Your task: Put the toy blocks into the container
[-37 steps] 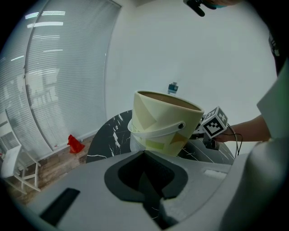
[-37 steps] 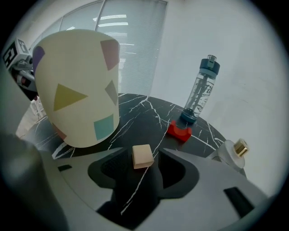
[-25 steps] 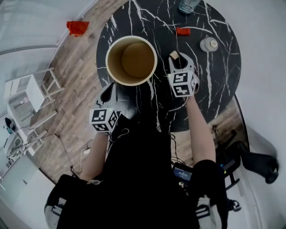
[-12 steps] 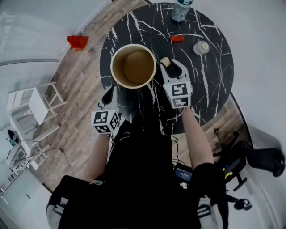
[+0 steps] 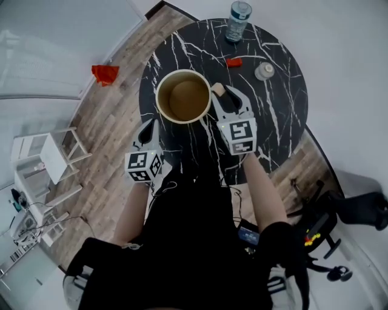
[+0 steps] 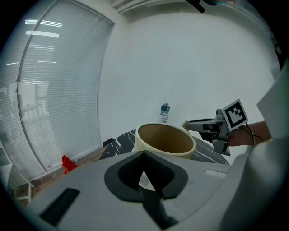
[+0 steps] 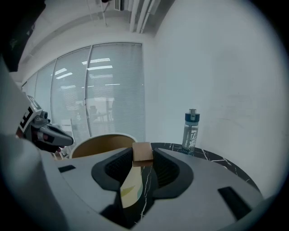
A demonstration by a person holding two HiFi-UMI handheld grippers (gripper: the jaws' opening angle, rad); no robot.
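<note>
A cream round container (image 5: pixel 183 97) stands open on the black marbled table (image 5: pixel 276 121); I see nothing inside it. My right gripper (image 5: pixel 219 92) is shut on a tan wooden block (image 5: pixel 216 88) and holds it just off the container's right rim. In the right gripper view the block (image 7: pixel 142 152) sits between the jaw tips, with the container (image 7: pixel 101 145) behind it to the left. A small red block (image 5: pixel 234 62) lies further back on the table. My left gripper (image 5: pixel 145 129) hangs shut and empty at the table's near left edge, pointing at the container (image 6: pixel 165 140).
A water bottle (image 5: pixel 237 13) stands at the table's far edge, and a small round white object (image 5: pixel 264 71) lies right of the red block. A red item (image 5: pixel 104 74) is on the wooden floor to the left. White stools (image 5: pixel 42 154) stand further left.
My right gripper has carried the tan block leftwards, closer to the container's rim. The left gripper has kept its place near the table's edge. The head view has pulled back.
</note>
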